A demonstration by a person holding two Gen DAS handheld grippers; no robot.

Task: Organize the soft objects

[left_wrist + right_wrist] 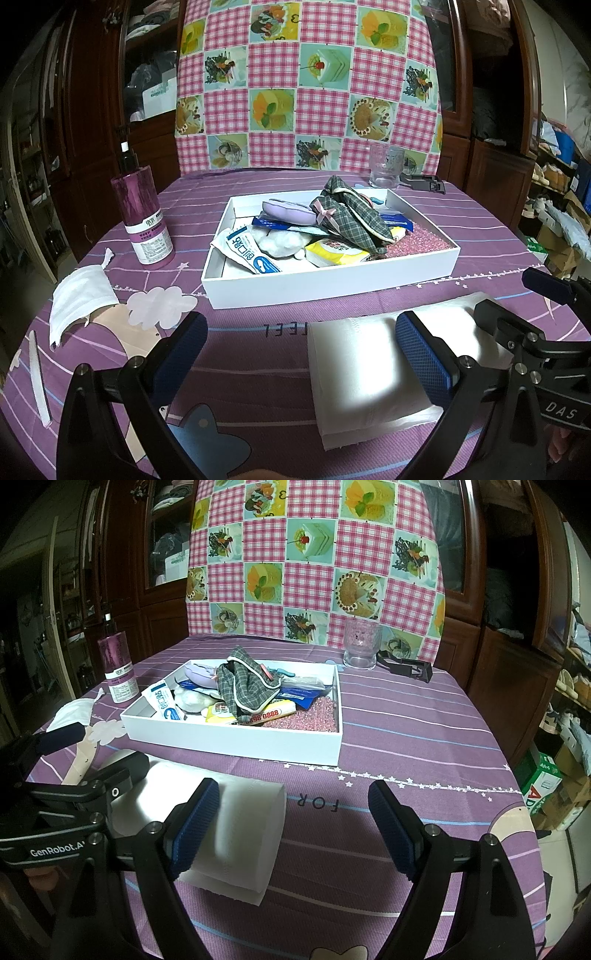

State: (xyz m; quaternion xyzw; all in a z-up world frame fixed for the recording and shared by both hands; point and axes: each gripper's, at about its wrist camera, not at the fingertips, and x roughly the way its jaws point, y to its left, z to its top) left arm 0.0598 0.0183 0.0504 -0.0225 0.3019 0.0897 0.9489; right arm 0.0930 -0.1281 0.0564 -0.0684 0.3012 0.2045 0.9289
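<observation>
Left tongs (pixel 301 350): wide apart, empty, lower frame.
Right tongs (pixel 293 821): wide apart, empty, lower frame.
Folded tissue stack (pixel 369 373): on purple counter (pixel 258 362), lower centre-right.
White tray (pixel 325 284): centre frame, heaped with plaid cloth pouch (pixel 351 218).

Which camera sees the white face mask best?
The left wrist view: the white face mask lies whole beside the purple bottle. In the right wrist view, only part of it shows at the left edge, behind a gripper finger.

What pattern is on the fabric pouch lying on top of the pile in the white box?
Grey-green plaid fabric pouch with cream piping; clearest in the left wrist view.
</observation>
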